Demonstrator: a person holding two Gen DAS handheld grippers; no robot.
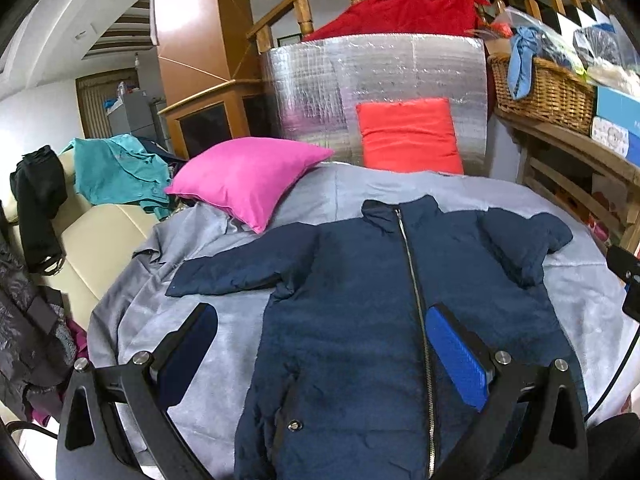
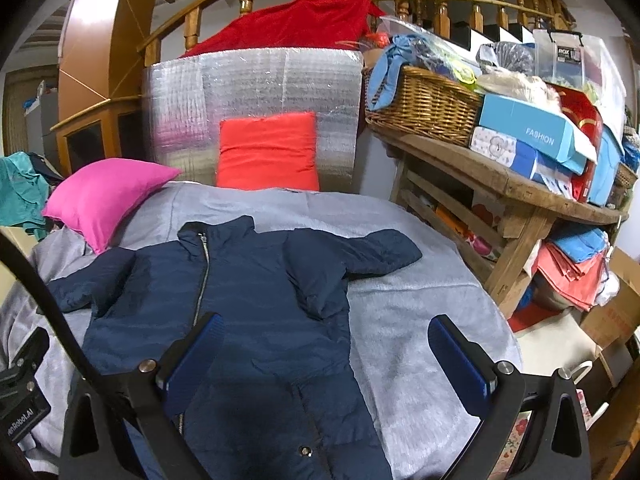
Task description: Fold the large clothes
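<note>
A navy puffer jacket (image 1: 360,300) lies flat, zipped, front up, on a grey cloth-covered surface (image 1: 224,344). Its left sleeve stretches out sideways; its right sleeve is bent back on itself. The jacket also shows in the right wrist view (image 2: 248,300). My left gripper (image 1: 320,316) is open and empty, hovering above the jacket's lower left half. My right gripper (image 2: 324,332) is open and empty, above the jacket's lower right edge. The left gripper's body shows at the left edge of the right wrist view.
A pink pillow (image 1: 248,176) lies at the far left of the cloth, an orange-red cushion (image 1: 408,136) leans on a silver foil panel (image 1: 320,84) behind. A wooden bench (image 2: 512,176) with a wicker basket (image 2: 424,100) and boxes stands to the right. Clothes pile on a cream seat (image 1: 100,240) at the left.
</note>
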